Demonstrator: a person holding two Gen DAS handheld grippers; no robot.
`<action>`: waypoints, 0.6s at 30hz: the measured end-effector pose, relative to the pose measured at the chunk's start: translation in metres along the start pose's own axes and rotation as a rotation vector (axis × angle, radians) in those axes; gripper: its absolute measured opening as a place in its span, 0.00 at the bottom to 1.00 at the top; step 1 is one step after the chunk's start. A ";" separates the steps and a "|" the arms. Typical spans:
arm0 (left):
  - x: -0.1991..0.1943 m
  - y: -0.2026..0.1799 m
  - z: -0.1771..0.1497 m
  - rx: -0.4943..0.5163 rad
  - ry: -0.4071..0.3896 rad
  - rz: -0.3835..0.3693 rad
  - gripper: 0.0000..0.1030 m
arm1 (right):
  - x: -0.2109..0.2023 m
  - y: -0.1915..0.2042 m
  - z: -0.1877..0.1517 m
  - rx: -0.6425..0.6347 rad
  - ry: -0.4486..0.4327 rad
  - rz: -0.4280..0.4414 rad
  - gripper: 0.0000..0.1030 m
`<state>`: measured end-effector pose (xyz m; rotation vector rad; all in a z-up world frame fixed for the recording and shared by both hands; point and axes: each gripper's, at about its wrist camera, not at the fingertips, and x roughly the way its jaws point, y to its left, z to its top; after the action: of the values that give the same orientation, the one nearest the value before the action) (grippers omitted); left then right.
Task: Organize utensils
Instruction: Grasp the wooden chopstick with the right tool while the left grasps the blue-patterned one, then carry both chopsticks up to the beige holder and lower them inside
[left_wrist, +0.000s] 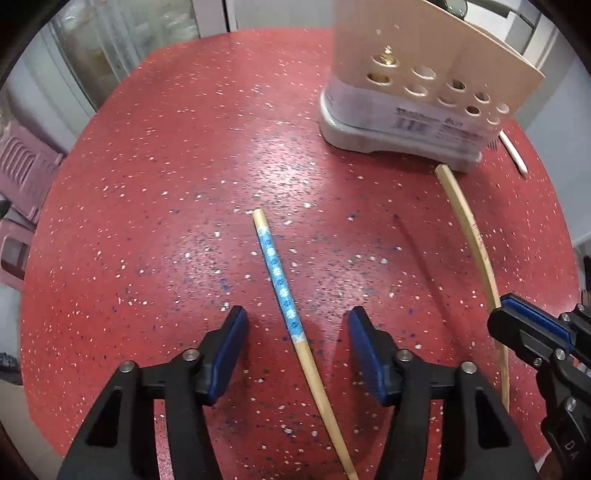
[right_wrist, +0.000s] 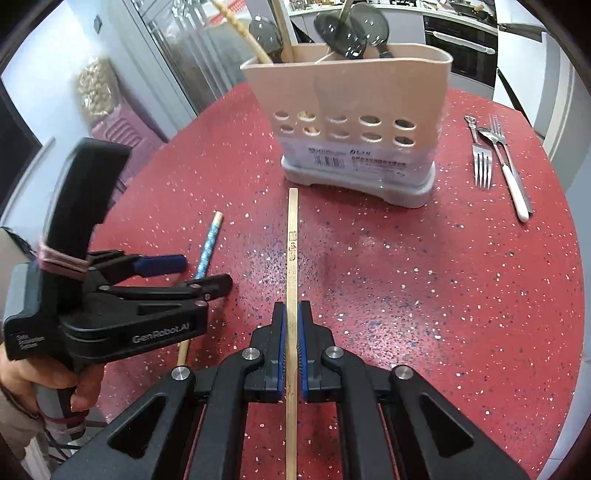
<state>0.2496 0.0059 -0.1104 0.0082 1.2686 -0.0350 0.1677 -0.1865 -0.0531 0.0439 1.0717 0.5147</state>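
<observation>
Two chopsticks (right_wrist: 292, 258) (left_wrist: 279, 280), two forks (right_wrist: 482, 162), one holder (right_wrist: 354, 122) behind.

A plain chopstick (right_wrist: 292, 280) is clamped between the pads of the right claw (right_wrist: 291, 332). The left claw (right_wrist: 184, 275), spread over a blue-patterned chopstick (right_wrist: 208, 247), is seen toward the red desk's (right_wrist: 424, 277) left edge. Forks (right_wrist: 483, 162) lie near the right edge, beside a beige utensil holder (right_wrist: 354, 122).
</observation>
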 end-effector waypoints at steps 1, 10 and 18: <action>0.000 -0.001 0.002 0.002 0.011 -0.004 0.75 | -0.003 -0.004 -0.001 0.002 -0.005 0.005 0.06; -0.009 0.001 -0.001 -0.019 -0.044 -0.065 0.31 | -0.032 -0.011 -0.001 0.024 -0.072 0.046 0.06; -0.032 -0.016 -0.043 -0.005 -0.162 -0.063 0.31 | -0.046 -0.016 -0.003 0.029 -0.116 0.066 0.06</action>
<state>0.1988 -0.0080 -0.0925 -0.0381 1.1064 -0.0851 0.1545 -0.2208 -0.0208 0.1330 0.9668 0.5499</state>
